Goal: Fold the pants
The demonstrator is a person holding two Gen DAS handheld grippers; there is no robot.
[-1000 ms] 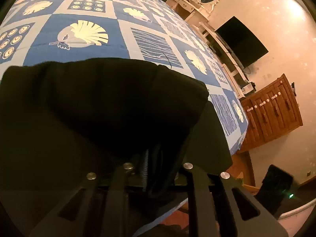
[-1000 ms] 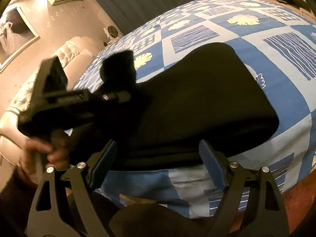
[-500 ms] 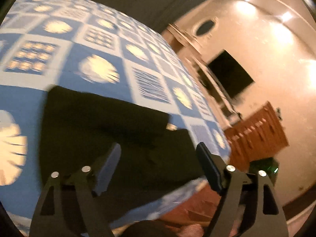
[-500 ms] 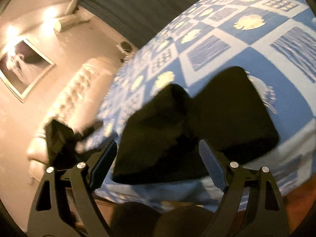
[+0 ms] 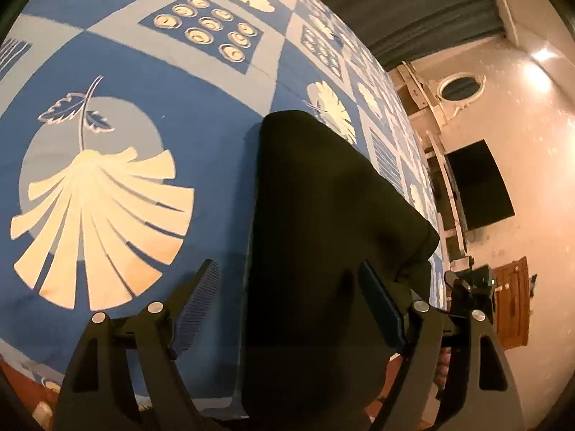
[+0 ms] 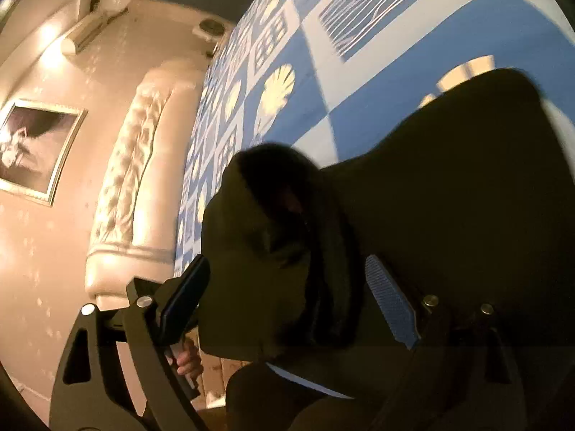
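The black pants lie folded in a thick bundle on the blue and white shell-patterned bedspread, near its front edge. My left gripper is open, low over the left edge of the bundle, with cloth between its spread fingers. In the right wrist view the pants fill the right side, with a rumpled end at the bed's edge. My right gripper is open around that rumpled end, not closed on it.
The bed's edge drops off just below both grippers. A padded cream headboard and a framed picture are on the left. A wall television, a white shelf unit and a wooden cabinet stand beyond the bed.
My left gripper let go of the pants and opened, then swung left and low over the bundle. My right gripper stayed open and moved in close to the rumpled end.
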